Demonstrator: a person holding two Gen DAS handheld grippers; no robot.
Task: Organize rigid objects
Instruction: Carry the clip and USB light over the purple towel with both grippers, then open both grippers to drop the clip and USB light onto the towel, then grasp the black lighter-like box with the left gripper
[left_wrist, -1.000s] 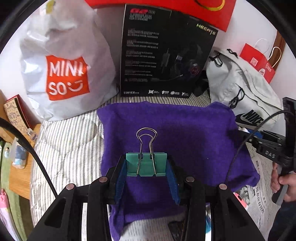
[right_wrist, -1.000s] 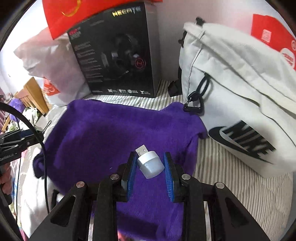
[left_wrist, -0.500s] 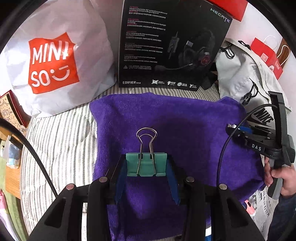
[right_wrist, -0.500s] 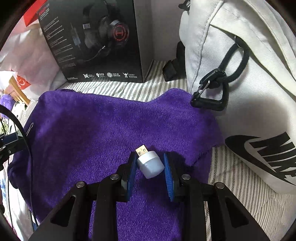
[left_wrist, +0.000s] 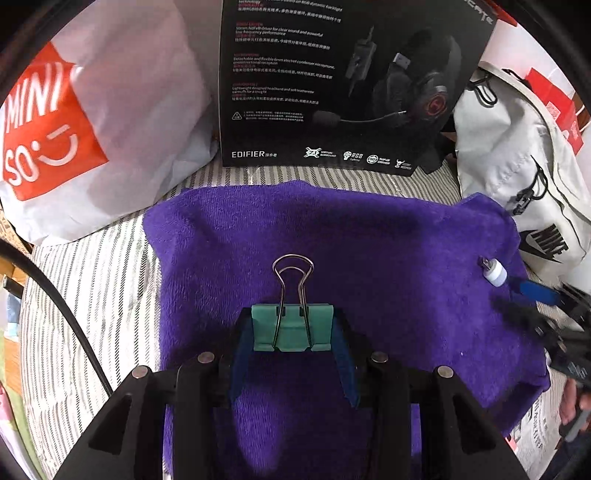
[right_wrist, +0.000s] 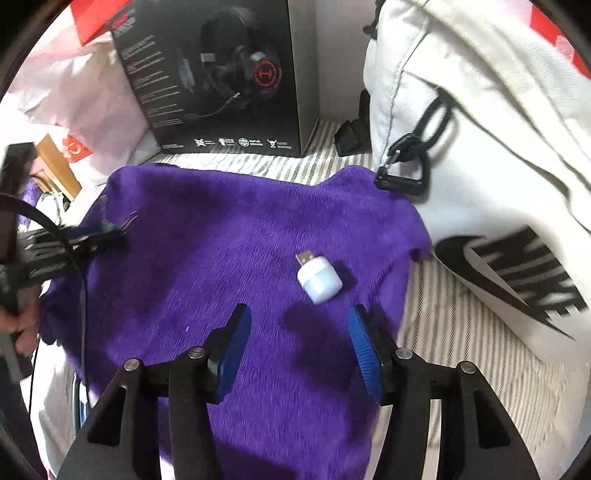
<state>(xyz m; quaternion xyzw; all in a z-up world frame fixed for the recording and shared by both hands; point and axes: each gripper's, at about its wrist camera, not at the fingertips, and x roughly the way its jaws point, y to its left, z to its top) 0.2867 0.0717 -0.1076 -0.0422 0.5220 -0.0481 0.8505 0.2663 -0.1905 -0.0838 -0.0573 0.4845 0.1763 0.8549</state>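
Observation:
A purple towel (left_wrist: 369, 266) (right_wrist: 221, 240) lies spread on a striped bed cover. My left gripper (left_wrist: 291, 328) is shut on a green binder clip (left_wrist: 292, 326), wire handles pointing away, just above the towel's near middle. A small white USB plug (right_wrist: 319, 278) (left_wrist: 493, 272) lies on the towel near its right edge. My right gripper (right_wrist: 299, 332) sits just behind the plug, its jaws opening with nothing between them. In the left wrist view the right gripper (left_wrist: 532, 299) shows at the right edge; in the right wrist view the left gripper (right_wrist: 110, 230) shows at the left.
Behind the towel stand a black headset box (left_wrist: 343, 85) (right_wrist: 221, 81), a white Miniso bag (left_wrist: 92, 122) at the left and a white Nike backpack (right_wrist: 480, 147) (left_wrist: 524, 177) at the right. A person's hand (right_wrist: 18, 325) holds the left gripper. Newspaper (left_wrist: 535, 435) lies at the lower right.
My right gripper let go of the white USB plug, which now lies on the towel, and drew back with jaws spread. My left gripper with the clip moved forward and lower over the towel.

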